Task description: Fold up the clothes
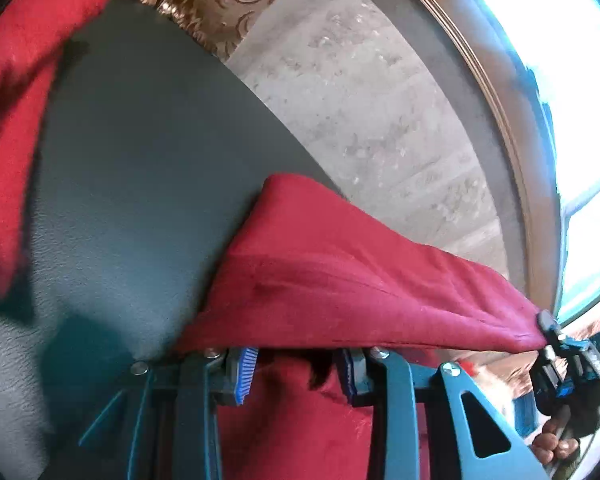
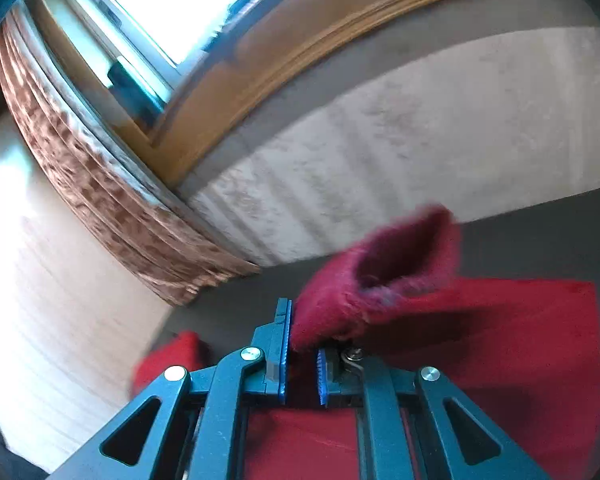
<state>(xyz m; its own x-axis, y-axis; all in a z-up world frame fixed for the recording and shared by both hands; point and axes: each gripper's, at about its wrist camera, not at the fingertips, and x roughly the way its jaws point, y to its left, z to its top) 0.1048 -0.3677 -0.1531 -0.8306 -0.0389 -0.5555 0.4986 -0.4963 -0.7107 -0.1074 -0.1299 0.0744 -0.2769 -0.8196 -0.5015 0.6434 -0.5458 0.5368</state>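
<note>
A: What is shown in the left wrist view?

B: The left claw (image 1: 296, 376) is seen with pads apart, nothing pinched. A red garment (image 1: 340, 280) is stretched from just above it rightward to the right claw (image 1: 550, 330), over the dark worktop (image 1: 140, 160).

A: And in the right wrist view?

B: The right claw (image 2: 302, 368) is clamped on a garment corner (image 2: 380, 280); the rest is spread below and to the right.
</note>
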